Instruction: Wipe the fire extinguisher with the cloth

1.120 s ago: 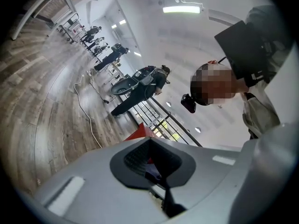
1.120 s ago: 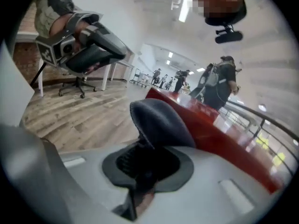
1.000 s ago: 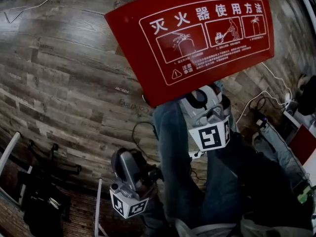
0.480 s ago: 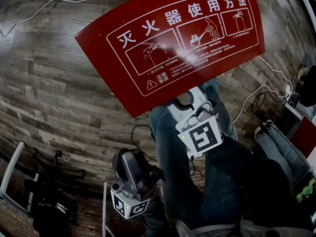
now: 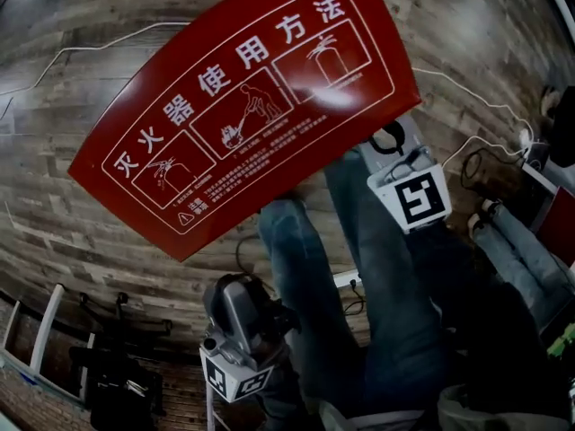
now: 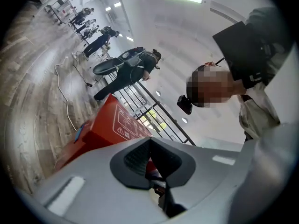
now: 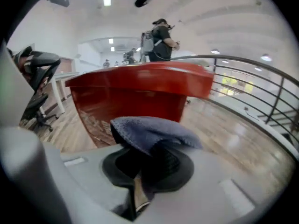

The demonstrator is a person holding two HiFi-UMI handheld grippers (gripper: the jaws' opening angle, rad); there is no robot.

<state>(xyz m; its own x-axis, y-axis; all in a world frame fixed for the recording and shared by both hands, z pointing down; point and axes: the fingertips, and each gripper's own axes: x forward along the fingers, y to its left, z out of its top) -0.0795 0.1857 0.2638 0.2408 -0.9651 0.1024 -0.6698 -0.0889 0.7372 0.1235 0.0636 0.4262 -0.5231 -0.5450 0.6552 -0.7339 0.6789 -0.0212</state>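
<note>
Head view: red fire-extinguisher box [image 5: 243, 115], long axis lower-left to upper-right

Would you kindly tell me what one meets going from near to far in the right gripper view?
Cloth → red cabinet → person with backpack

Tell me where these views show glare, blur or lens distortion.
Head view: dim, pale sheen on the red cabinet top with white printed instructions, wooden floorboards bowed. Left gripper view: strong fisheye, floor smeared. Right gripper view: cabinet edge blurred, blue-grey cloth sharper.
</note>
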